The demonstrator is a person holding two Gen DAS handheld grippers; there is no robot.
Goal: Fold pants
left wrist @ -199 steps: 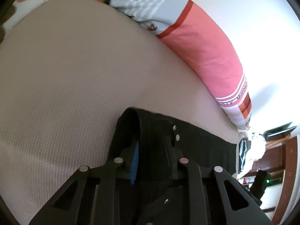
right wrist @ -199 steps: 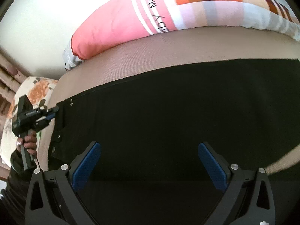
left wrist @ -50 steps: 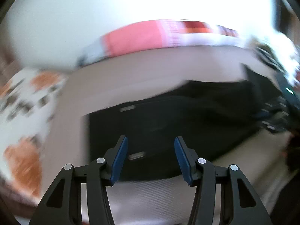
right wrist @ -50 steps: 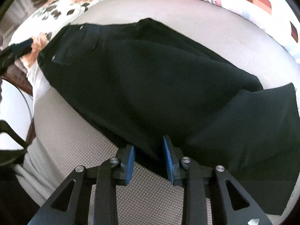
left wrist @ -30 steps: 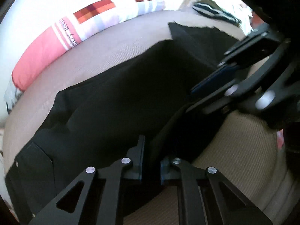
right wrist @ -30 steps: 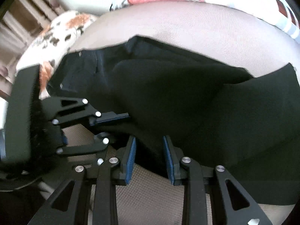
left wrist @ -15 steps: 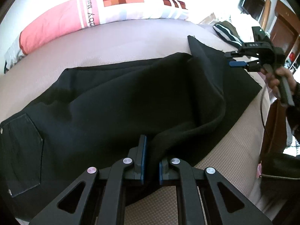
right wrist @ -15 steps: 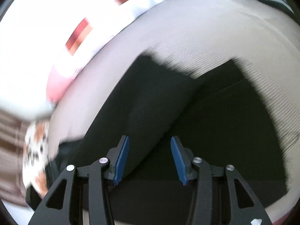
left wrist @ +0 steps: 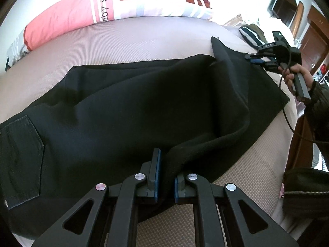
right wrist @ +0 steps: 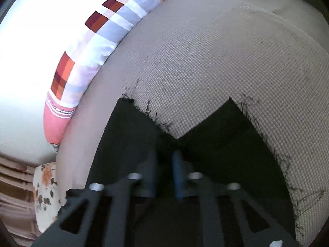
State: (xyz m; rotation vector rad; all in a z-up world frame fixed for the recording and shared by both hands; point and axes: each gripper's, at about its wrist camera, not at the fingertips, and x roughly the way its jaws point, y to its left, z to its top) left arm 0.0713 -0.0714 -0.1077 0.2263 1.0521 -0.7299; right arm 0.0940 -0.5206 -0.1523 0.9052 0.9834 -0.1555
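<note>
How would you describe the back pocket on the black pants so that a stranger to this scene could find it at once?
Start at the tan bed with the long pink and checked bolster along its far side. Black pants lie across it. At their waist end, far from the frayed hems, sits the back pocket, the only five-sided stitched patch on the plain cloth.

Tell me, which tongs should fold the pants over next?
Right, probably. The right tongs pinch the pants at the frayed leg ends, ready to carry toward the pocket; the left tongs only hold the middle fold.
</note>
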